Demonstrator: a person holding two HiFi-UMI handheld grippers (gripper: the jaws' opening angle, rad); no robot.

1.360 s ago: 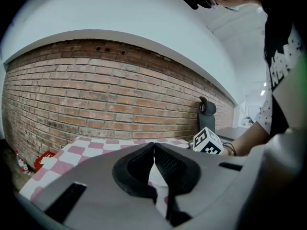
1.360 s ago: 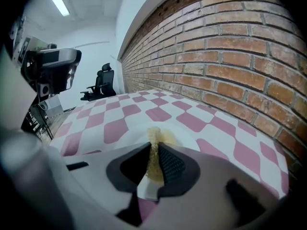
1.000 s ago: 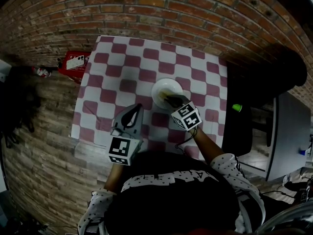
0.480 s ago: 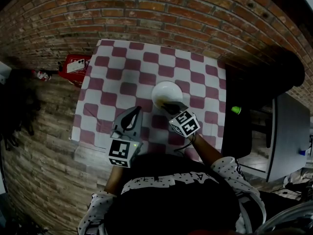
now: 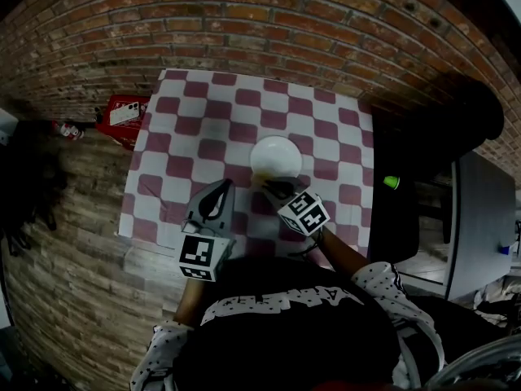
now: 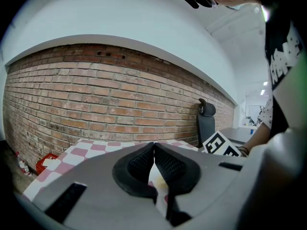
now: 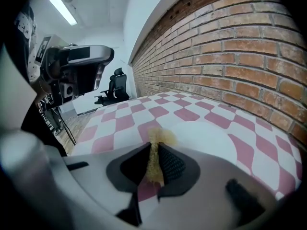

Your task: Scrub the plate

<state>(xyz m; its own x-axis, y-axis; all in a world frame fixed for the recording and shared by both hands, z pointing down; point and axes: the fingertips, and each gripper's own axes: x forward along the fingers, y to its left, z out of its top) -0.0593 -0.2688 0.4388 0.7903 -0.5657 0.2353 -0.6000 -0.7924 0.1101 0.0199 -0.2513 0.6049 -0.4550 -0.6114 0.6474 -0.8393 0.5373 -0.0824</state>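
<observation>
Two tools sit near the front edge of the checkered tabletop (image 5: 187, 120). The left hand-held gripper (image 6: 154, 146) has its jaws pressed together with nothing between them, and it sits near-left. The right hand-held gripper (image 7: 152, 152) has its jaws clamped on a yellow scrub pad (image 7: 158, 139). The pad's tip pokes out at the near rim of the white plate (image 5: 276, 155), though I can't confirm contact. The plate sits mid-tabletop, just beyond that gripper. A red box (image 5: 122, 112) is on the floor to the left, and a brick wall (image 5: 285, 23) is at the far side.

brick wall (image 5: 269, 15) | plank floor (image 5: 65, 251) | checked tablecloth (image 5: 195, 112) | black office chair (image 6: 206, 121) | ceiling strip light (image 7: 62, 8)
</observation>
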